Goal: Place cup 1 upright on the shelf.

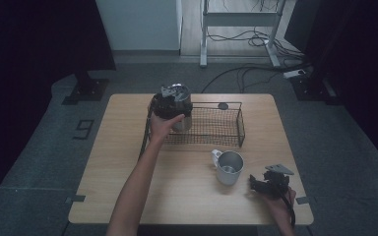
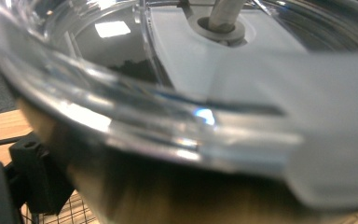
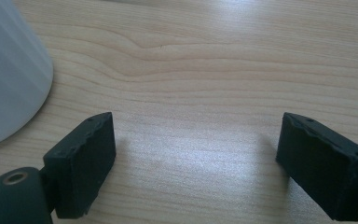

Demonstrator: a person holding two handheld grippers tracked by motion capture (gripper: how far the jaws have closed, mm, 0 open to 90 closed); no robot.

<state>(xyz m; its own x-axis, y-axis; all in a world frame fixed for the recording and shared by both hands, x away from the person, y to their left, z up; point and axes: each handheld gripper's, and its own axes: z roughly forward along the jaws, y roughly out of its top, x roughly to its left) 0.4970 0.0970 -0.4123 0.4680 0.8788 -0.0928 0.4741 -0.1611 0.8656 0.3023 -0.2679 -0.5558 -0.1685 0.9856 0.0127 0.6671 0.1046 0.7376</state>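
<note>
While both hands rest at the table, the scene reads so:

Left gripper (image 1: 173, 101): held at the wire basket's left end, jaws set around a metal tumbler (image 1: 182, 118) with a clear lid (image 2: 135, 107); the left gripper view presses so near that the lid rim and a grey slider blur, and one black jaw shows at the lower left beside the tumbler's wall. The grip looks closed on the tumbler, jaws standing wide around it.

Right gripper (image 3: 196, 158): low over the table near the front right corner, jaws apart with bare wood between them, holding and touching nothing.

Mug (image 1: 228, 167): a white mug with a handle to its left, upright on the table, just left of the right gripper; its wall (image 3: 9, 74) fills the left edge of the right gripper view, apart from the jaw.

Basket (image 1: 211, 127): a dark wire basket at the table's far middle, the tumbler at its left end; whether the tumbler stands inside it or hangs above cannot be told.

Table (image 1: 128, 162): light wood; open room across the left half and the front middle; the right gripper sits close to the front right edge.

Writing: none that can be read on the tumbler, mug or grippers.
</note>
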